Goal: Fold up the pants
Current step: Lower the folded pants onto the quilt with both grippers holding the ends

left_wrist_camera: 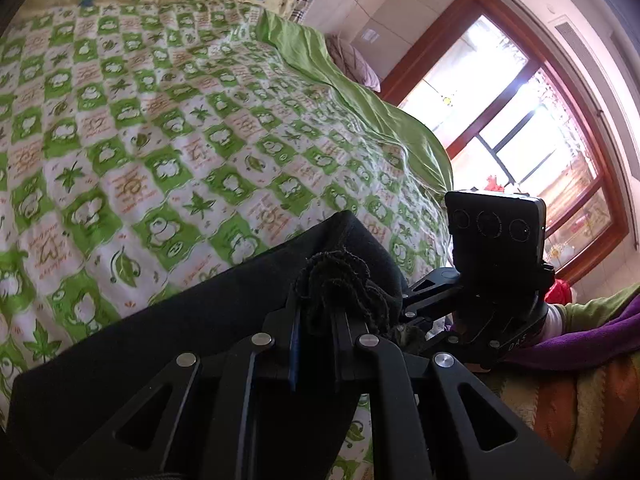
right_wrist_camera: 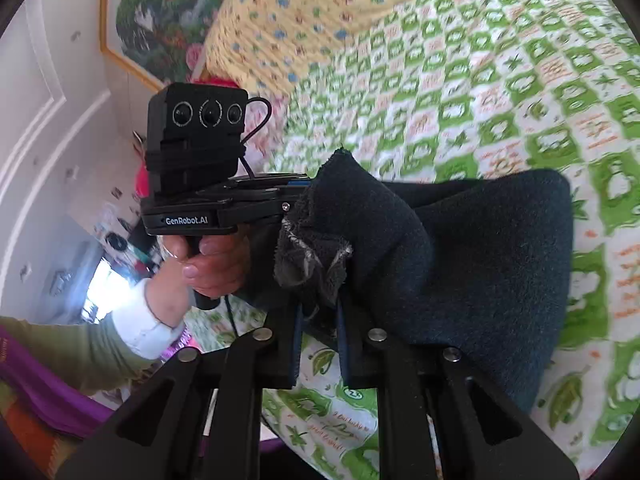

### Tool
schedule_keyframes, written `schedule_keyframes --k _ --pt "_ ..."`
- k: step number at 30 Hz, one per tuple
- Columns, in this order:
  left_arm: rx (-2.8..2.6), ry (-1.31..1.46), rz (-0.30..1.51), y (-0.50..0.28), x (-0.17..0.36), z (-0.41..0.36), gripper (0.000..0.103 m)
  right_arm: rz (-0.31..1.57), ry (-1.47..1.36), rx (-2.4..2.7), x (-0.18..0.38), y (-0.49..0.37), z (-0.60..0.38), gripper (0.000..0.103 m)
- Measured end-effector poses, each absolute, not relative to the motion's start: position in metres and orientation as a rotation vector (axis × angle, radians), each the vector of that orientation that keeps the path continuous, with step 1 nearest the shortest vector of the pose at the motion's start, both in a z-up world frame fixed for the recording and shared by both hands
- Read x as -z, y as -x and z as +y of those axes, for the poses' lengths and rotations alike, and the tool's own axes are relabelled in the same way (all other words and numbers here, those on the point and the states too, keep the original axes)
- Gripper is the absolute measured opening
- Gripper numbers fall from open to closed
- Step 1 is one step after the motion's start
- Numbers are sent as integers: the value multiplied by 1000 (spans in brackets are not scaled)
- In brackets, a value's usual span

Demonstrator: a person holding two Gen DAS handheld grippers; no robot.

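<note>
Dark pants (left_wrist_camera: 208, 320) hang and drape over the green checked quilt (left_wrist_camera: 160, 120). My left gripper (left_wrist_camera: 320, 312) is shut on a bunched edge of the pants. The right gripper's body (left_wrist_camera: 496, 240) shows close on its right. In the right wrist view my right gripper (right_wrist_camera: 318, 308) is shut on another bunched edge of the pants (right_wrist_camera: 480, 264), with a grey lining showing. The left gripper (right_wrist_camera: 288, 196) sits just left of it, pinching the same fabric, held by a hand (right_wrist_camera: 208, 264). Both ends are lifted close together above the quilt.
The bed's quilt (right_wrist_camera: 500, 80) spreads ahead, with a yellow patterned blanket (right_wrist_camera: 304, 12) at its far side. A green sheet edge (left_wrist_camera: 360, 92) and a window (left_wrist_camera: 520, 128) lie to the right. A framed picture (right_wrist_camera: 160, 16) hangs on the wall.
</note>
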State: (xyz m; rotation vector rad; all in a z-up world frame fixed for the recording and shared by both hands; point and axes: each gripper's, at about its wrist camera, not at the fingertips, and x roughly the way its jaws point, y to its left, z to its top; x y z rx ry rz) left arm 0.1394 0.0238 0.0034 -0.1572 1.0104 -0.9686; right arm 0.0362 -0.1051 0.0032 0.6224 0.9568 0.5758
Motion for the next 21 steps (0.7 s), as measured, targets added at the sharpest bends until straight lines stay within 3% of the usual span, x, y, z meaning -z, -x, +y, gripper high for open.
schedule_keyframes --k 13,21 --pt "752 259 1030 -119 15 64 11 1050 -546 -609 4 -43 -79 28" --pt "620 345 1007 -91 16 92 21 1042 -540 -660 -5 -51 -63 28"
